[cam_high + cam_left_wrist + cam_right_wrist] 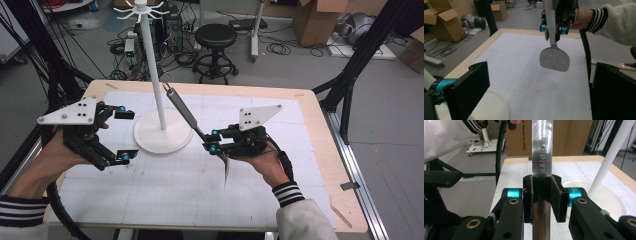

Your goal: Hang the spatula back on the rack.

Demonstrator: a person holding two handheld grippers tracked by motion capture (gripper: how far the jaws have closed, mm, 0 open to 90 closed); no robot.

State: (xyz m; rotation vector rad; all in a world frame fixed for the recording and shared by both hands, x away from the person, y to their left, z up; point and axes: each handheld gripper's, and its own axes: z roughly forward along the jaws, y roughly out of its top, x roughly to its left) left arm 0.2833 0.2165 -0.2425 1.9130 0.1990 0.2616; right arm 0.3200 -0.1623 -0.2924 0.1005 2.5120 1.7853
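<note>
**benchrat:** So the right gripper has its jaws clamped on the flat steel shank of a spatula, roughly mid-length. The blade hangs down clear of the bench, and the handle end angles up toward the pole of the white hook stand. The left gripper is sitting with its jaws wide apart and nothing in them, just beside the stand's round base.

**torque_tom:** What worries me is that grip. Polished metal pinched on its flat faces, with the heavy blade way out on one side. My guess is it pivots in the jaws if the wrist tips.

**benchrat:** Yeah, and the handle tip looks really close to the pole in the high view; can't tell if it's touching. Nudge it sideways and that skinny stand might rock.

**torque_tom:** If hanging it on the top hooks is the plan, lining up the handle hole with a slipping tool sounds fiddly.
</note>
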